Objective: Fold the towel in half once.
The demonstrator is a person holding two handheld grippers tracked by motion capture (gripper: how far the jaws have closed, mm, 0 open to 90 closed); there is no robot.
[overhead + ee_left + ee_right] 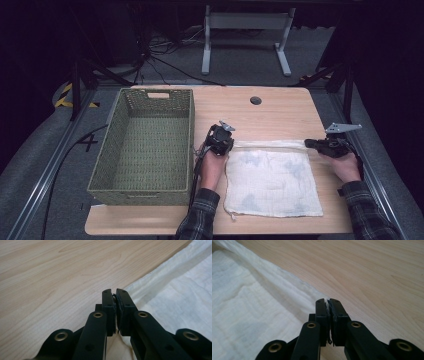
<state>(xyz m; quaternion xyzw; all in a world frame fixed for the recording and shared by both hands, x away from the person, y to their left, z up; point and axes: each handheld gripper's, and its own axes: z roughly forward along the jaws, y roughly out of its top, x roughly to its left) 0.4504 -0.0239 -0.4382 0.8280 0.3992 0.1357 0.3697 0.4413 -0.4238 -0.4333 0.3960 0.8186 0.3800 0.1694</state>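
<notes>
High view, left to right: wicker basket (145, 145) at 9 o'clock on wooden surface (280, 107). Left claw (223, 142) pinched on white cloth (272, 182) at far-left corner. Cloth flat at 5 o'clock. Right claw (307, 143) at 3 o'clock, clamped on far-right corner, white sliver between pads (327, 305).

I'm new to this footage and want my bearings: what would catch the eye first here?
A pale cloth lies spread flat on the near right of the wooden table. The left gripper and the right gripper are each shut on one of its far corners. A large empty woven basket stands at the table's left, apart from the cloth.
</notes>
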